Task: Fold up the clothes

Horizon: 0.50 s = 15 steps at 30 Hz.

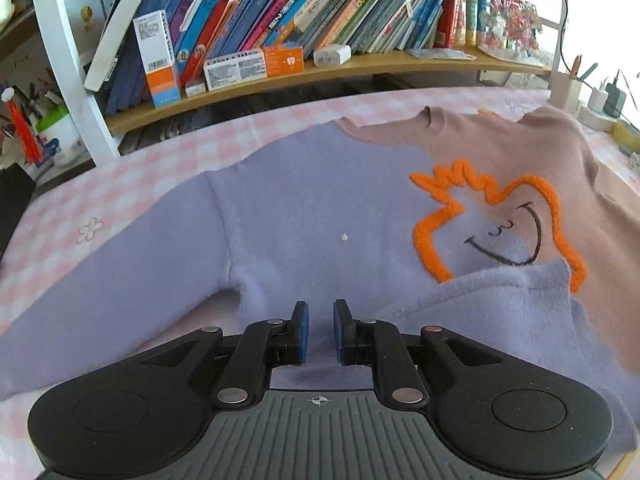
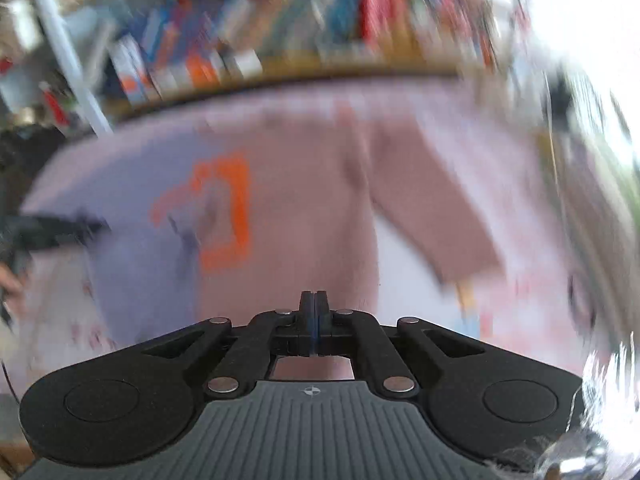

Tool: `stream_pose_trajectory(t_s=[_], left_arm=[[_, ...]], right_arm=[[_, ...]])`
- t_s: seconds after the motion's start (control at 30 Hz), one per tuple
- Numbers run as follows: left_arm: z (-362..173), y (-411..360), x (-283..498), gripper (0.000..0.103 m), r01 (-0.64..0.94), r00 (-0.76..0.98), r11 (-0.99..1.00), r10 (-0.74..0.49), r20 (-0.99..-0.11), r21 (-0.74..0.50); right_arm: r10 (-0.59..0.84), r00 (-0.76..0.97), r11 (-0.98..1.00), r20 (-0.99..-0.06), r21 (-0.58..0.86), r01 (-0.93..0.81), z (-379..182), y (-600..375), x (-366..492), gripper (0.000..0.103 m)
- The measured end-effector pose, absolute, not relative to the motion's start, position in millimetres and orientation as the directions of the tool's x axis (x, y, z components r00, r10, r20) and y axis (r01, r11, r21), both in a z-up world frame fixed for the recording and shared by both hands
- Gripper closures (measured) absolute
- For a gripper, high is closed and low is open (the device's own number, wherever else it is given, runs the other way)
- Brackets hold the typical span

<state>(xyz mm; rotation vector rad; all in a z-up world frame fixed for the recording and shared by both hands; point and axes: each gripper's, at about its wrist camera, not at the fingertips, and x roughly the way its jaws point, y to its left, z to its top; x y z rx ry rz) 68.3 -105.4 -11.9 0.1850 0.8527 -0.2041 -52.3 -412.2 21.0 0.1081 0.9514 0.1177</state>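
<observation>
A sweater [image 1: 312,208], lilac on one half and dusty pink on the other, lies flat on the checked tablecloth [image 1: 72,200]. It bears a fuzzy orange outline [image 1: 492,216] around a stitched smile. One lilac sleeve [image 1: 100,296] runs to the lower left, and a lilac flap [image 1: 500,304] is folded over at the lower right. My left gripper [image 1: 320,308] hovers over the lilac body, its blue pads a little apart with nothing pinched. The right wrist view is motion-blurred. There my right gripper [image 2: 315,296] is shut and empty above the pink half [image 2: 300,208], beside the pink sleeve [image 2: 432,216].
A bookshelf [image 1: 280,20] packed with books and small boxes stands along the table's far edge. A pen cup [image 1: 566,88] and chargers [image 1: 604,100] sit at the far right corner. A dark blurred shape [image 2: 48,232] shows at the left edge of the right wrist view.
</observation>
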Motion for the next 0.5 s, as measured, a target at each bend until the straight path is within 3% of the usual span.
stream_pose_trajectory(t_s=[0.1, 0.17, 0.2, 0.3, 0.4, 0.5], left_arm=[[-5.1, -108.8, 69.0, 0.088, 0.257, 0.657, 0.963, -0.113, -0.746, 0.081], [1.6, -114.2, 69.5, 0.088, 0.278, 0.671, 0.958, -0.137, -0.728, 0.076], [4.0, -118.4, 70.3, 0.088, 0.294, 0.673, 0.952, -0.147, -0.725, 0.08], [7.2, -127.2, 70.8, 0.088, 0.318, 0.665, 0.946, -0.174, -0.727, 0.064], [11.2, -140.8, 65.9, 0.077, 0.345, 0.654, 0.939, -0.233, -0.72, 0.01], [12.4, -165.2, 55.8, 0.073, 0.41, 0.642, 0.911, -0.262, -0.72, 0.034]], right_arm=[[0.092, 0.579, 0.991, -0.81, 0.132, 0.028, 11.4, -421.0, -54.8, 0.098], [0.078, 0.595, 0.988, -0.8, 0.142, 0.061, 10.1, -431.0, -49.5, 0.071], [0.072, 0.59, 0.988, -0.804, 0.14, 0.07, 7.1, -434.9, -45.9, 0.068], [0.048, 0.547, 0.991, -0.836, 0.107, 0.078, -7.0, -438.3, -37.7, 0.071], [0.048, 0.509, 0.996, -0.859, 0.077, 0.035, -20.4, -436.1, -41.9, 0.076], [0.041, 0.487, 0.999, -0.873, 0.038, -0.017, -30.2, -429.9, -41.5, 0.088]])
